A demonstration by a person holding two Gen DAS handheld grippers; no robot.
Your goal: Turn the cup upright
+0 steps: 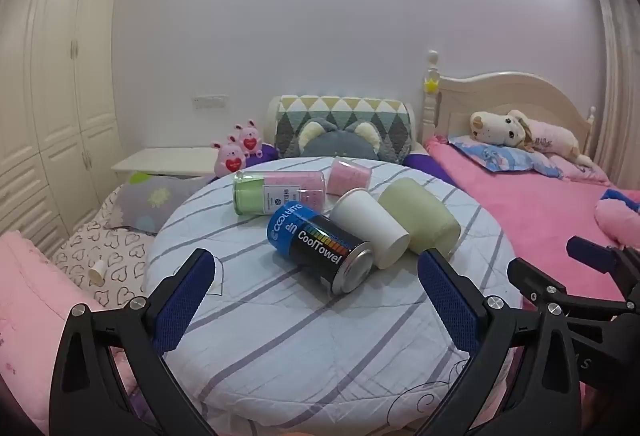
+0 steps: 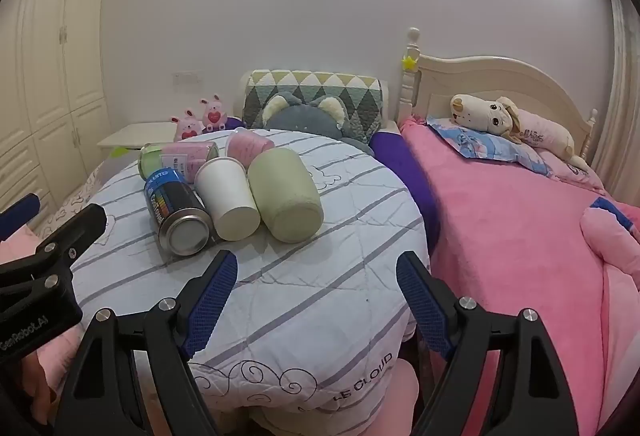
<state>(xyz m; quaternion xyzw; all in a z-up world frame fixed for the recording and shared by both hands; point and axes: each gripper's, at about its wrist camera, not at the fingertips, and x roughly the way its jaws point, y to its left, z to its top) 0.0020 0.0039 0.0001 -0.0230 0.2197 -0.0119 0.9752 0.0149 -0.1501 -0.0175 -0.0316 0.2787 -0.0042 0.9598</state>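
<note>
A white paper cup (image 1: 368, 226) (image 2: 230, 198) lies on its side on the round table, base toward me. A pale green cup (image 1: 420, 218) (image 2: 286, 194) lies on its side just right of it, touching it. A blue and black CoolTowel can (image 1: 320, 246) (image 2: 176, 212) lies left of the white cup. My left gripper (image 1: 318, 276) is open and empty, just short of the can and cups. My right gripper (image 2: 316, 276) is open and empty, in front of the green cup. Each gripper shows at the edge of the other's view.
A clear green and pink canister (image 1: 278, 192) (image 2: 176, 156) and a pink cup (image 1: 348, 176) (image 2: 248, 146) lie behind the group. The table has a striped cloth (image 1: 300, 336) (image 2: 320, 316). A pink bed (image 2: 520, 236) stands right, a heart-print bed (image 1: 108, 256) left.
</note>
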